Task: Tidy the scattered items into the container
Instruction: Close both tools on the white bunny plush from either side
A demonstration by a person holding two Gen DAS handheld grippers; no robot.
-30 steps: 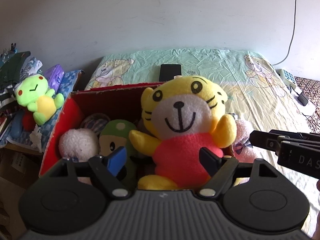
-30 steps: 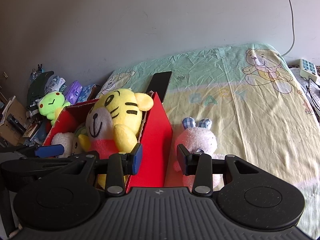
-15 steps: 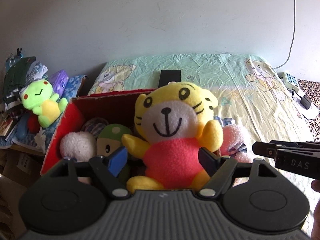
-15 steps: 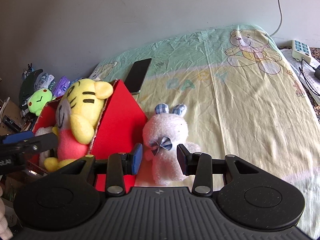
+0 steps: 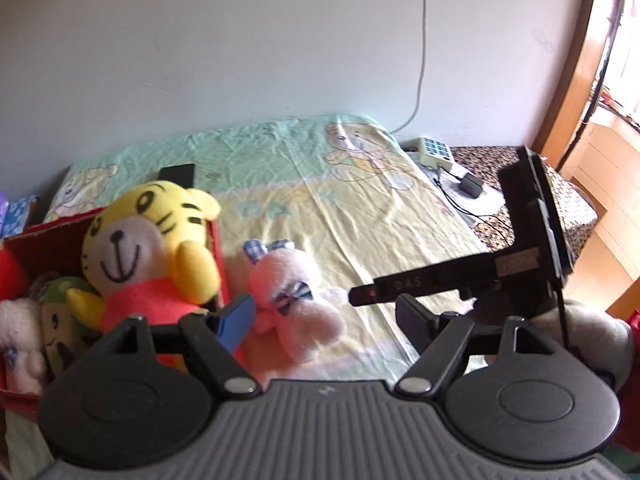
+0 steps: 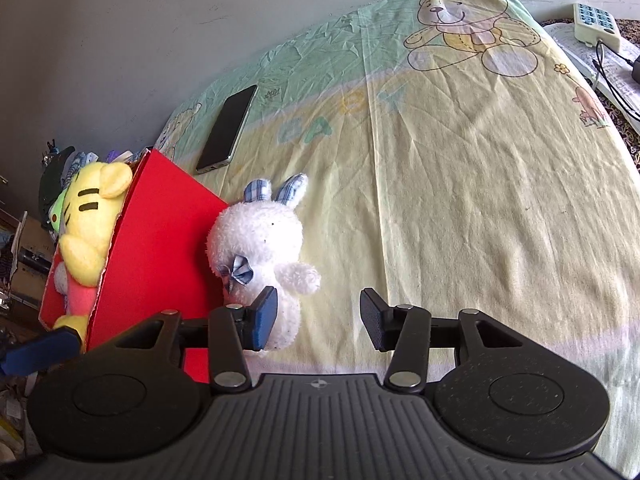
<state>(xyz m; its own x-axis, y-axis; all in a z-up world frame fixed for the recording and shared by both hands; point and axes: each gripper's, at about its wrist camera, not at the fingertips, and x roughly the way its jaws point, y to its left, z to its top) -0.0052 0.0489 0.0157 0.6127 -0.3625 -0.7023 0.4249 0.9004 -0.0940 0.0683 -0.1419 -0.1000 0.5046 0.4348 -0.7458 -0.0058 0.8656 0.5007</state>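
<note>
Black right gripper (image 6: pixel 316 320) jaws opening, empty.

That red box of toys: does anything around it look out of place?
Yes. One pale bunny lies on the bed sheet against the outside of the red box, while the other plush toys, such as the yellow tiger, sit inside. A phone also lies loose on the sheet.

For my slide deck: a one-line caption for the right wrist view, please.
Right gripper, jaws opening, nears the white bunny lying on the bed beside the red box.
</note>
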